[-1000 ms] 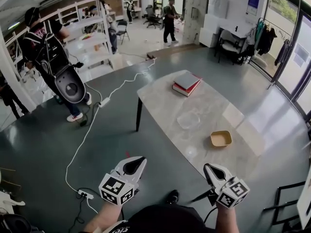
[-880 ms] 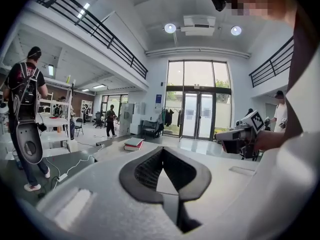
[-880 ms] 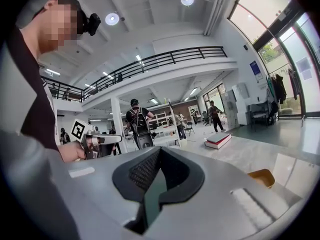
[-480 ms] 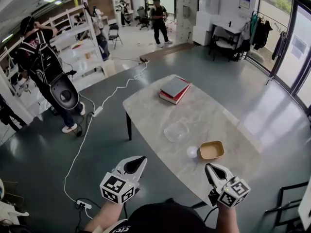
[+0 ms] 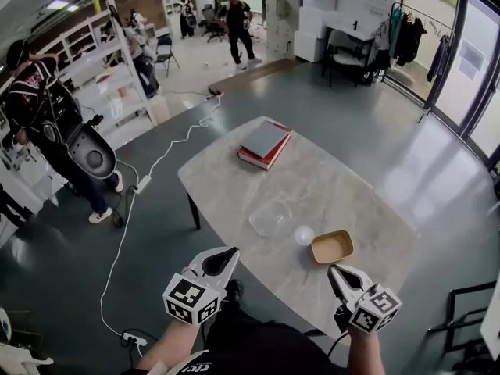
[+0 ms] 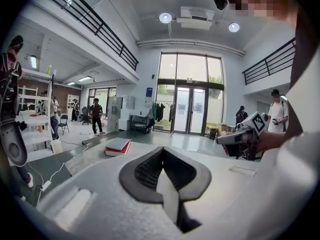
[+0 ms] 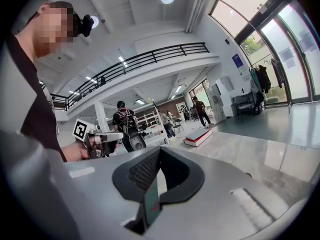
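My left gripper [image 5: 231,251] is shut and empty, held in the air just off the near left edge of the marble table [image 5: 344,186]. My right gripper [image 5: 331,269] is also shut and empty, over the table's near edge, closest to a tan shallow bowl [image 5: 332,247]. A white ball [image 5: 303,235] lies beside the bowl, and a clear dish [image 5: 270,217] sits left of it. Two stacked books [image 5: 264,143] lie at the far end. From the left gripper [image 6: 162,148] view I see the books [image 6: 117,146] and the right gripper [image 6: 240,136]. The right gripper [image 7: 159,148] view shows the books [image 7: 197,136].
A white cable [image 5: 148,186] runs over the grey floor to a power strip [image 5: 133,338] at my left. A person with a backpack [image 5: 47,123] stands by white shelves [image 5: 101,76]. Another person [image 5: 234,18] stands far back. Glass doors [image 5: 469,76] are at the right.
The view has come closer to the table. The bowl and clear dish now lie nearer both grippers, and the white ball has come into sight. Both grippers stay shut.
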The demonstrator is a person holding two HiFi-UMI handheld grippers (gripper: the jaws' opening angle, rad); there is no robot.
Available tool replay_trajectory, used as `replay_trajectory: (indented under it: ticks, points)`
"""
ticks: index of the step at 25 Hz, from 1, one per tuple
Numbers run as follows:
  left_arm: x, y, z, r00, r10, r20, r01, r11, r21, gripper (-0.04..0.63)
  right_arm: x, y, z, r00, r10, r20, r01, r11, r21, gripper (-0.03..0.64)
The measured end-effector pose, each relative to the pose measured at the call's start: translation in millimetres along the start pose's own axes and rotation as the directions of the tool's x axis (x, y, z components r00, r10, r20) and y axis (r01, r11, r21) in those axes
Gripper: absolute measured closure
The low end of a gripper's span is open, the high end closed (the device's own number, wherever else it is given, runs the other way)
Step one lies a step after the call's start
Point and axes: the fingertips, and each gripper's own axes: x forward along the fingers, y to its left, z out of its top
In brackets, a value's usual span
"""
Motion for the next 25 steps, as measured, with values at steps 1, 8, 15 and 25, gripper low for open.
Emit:
replay_trajectory:
  ticks: [1,8,15,25]
  points:
    - [7.2,6.1,1.5,1.000,-0.011,0.000,0.011,1.000,-0.002,0.591,3.9,-3.9,1.5,1.000,-0.014,-0.001,0.014,1.000,0.003,0.615]
    - [63.7,67.6,16.9,0.991,-0.132,-0.022,0.132,0.991,0.026,0.591,59.1,-24.0,33.1,0.990,-0.130,0.049,0.130,0.992,0.008,0.615]
    - [128.0,133.4,55.4,0.967,-0.252,-0.033,0.254,0.963,0.089,0.591,113.4,-34.5,55.6,0.966,-0.250,0.067,0.250,0.968,0.008,0.614]
    - [189.1,161.9,51.0,0.907,-0.409,-0.106,0.418,0.905,0.084,0.591,145.1,-49.7,61.0,0.917,-0.389,0.084,0.385,0.921,0.061,0.614]
